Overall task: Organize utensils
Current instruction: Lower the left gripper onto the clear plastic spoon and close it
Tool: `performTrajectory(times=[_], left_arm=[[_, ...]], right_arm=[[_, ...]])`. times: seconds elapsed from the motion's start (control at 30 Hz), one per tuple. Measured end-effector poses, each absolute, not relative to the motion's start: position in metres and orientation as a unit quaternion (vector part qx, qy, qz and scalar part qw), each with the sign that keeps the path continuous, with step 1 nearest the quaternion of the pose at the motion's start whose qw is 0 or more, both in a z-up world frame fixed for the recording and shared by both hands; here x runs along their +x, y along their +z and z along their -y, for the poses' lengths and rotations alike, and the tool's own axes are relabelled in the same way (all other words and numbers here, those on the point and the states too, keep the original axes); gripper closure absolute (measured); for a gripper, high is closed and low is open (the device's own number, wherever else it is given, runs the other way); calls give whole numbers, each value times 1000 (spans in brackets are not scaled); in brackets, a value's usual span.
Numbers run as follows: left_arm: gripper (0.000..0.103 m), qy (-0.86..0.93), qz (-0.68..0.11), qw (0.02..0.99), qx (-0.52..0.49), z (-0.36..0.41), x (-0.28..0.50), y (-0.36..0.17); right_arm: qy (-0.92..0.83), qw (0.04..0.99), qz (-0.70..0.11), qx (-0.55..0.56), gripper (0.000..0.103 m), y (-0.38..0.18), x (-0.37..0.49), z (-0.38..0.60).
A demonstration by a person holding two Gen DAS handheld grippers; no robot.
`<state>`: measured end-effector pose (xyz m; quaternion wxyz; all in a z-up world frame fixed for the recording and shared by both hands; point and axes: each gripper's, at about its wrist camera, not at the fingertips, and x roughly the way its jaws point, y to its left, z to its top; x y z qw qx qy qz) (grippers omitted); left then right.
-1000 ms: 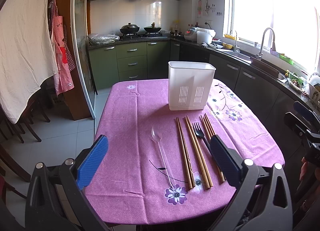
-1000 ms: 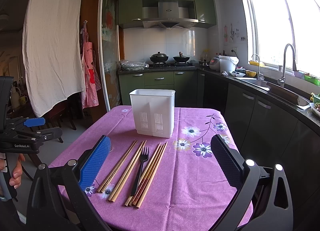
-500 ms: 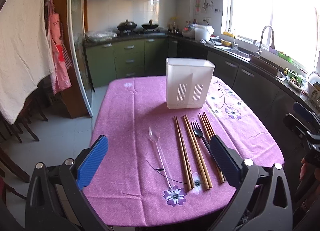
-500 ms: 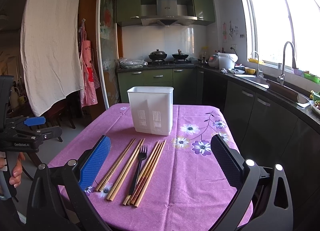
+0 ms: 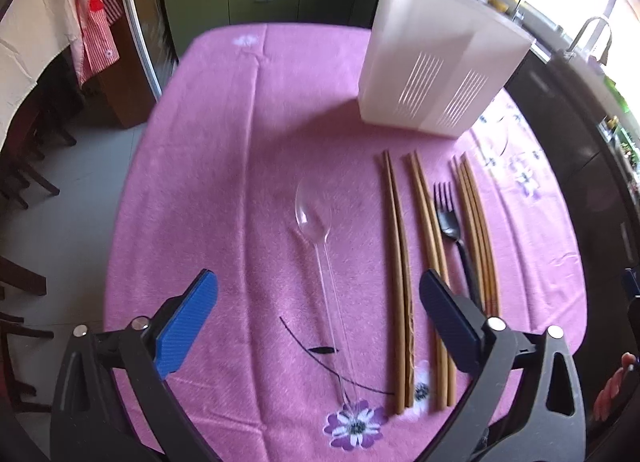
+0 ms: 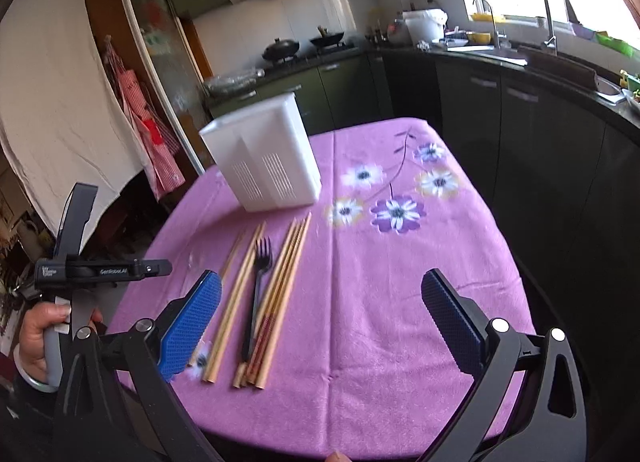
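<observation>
Left tool [image 5: 318, 314]: jaws wide, closing, above clear plastic spoon [image 5: 320, 246], no contact.
Right tool [image 6: 320, 318]: jaws apart, empty.
Utensils: wooden chopsticks [image 5: 400, 262], black fork [image 5: 452, 230] on purple-clothed counter [image 5: 224, 166] before white slotted holder [image 5: 436, 66].

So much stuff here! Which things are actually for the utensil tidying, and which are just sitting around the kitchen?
For the job:
- clear spoon
- black fork
- wooden chopsticks
- white utensil holder
- left gripper, closing slightly, nothing between its jaws
- right gripper, open

Just lying about:
- woks on the stove
- faucet
- red checked apron
- white cloth
</observation>
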<state>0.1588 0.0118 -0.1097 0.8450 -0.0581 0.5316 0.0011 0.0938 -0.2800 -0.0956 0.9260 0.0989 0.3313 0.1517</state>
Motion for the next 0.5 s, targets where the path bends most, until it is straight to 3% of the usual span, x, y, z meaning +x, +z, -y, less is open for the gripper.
performTrajectory(times=[0.13,0.37,0.43,0.5], left_arm=[[39,0,-555,830,-56,-6,168,-122],[66,9,-578,815,-53,-2,188,-136],[80,10,-585,809,-55,-1,192,-142],[83,13,-584,810,-50,0,194,-144]], right_arm=[[158,921,-341,100,4,-102,99,279],[158,919,-349,96,4,-108,106,273],[161,917,-353,96,4,-109,107,272],[165,915,-356,97,4,-110,107,271]])
